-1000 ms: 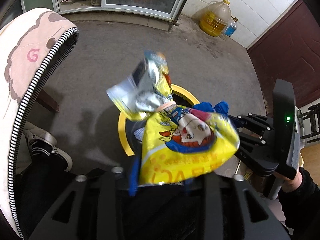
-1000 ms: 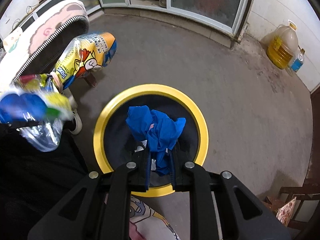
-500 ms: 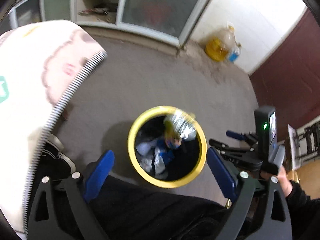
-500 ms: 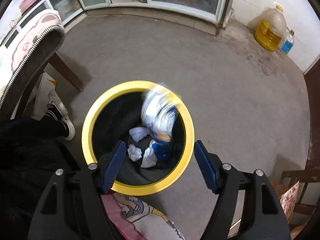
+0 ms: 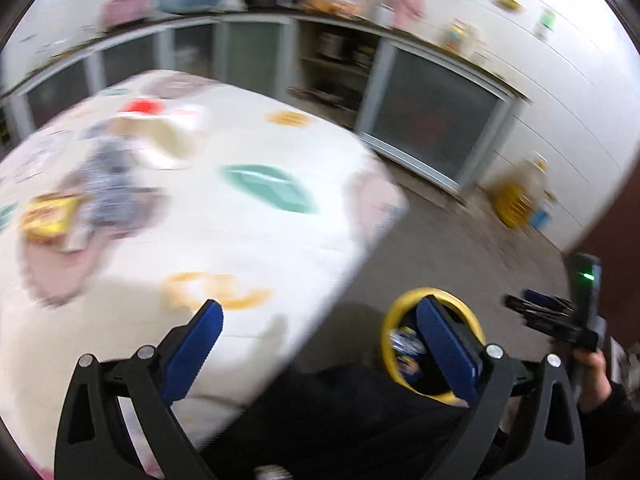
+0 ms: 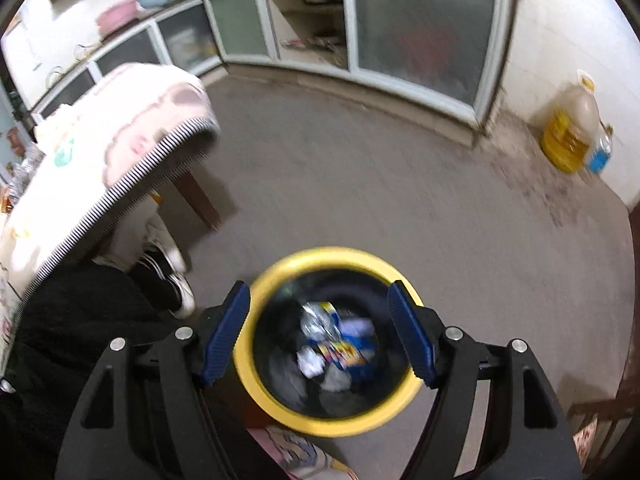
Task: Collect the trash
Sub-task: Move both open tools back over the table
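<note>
Crumpled wrappers (image 6: 332, 344) lie inside the yellow-rimmed bin (image 6: 280, 396) on the floor; above the bin the right gripper (image 6: 320, 332) hangs with jaws apart and empty, while the left gripper (image 5: 320, 344), jaws opening and empty, points past the bin toward the cloth-covered table (image 5: 240, 240) beside it

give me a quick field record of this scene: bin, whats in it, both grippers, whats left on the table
bin: yellow-rimmed bin on the floor beside the table
bin contents: crumpled wrappers
left gripper: jaws opening, nothing between them
right gripper: open, empty, above the bin
table: yellow packet, other blurred litter
</note>
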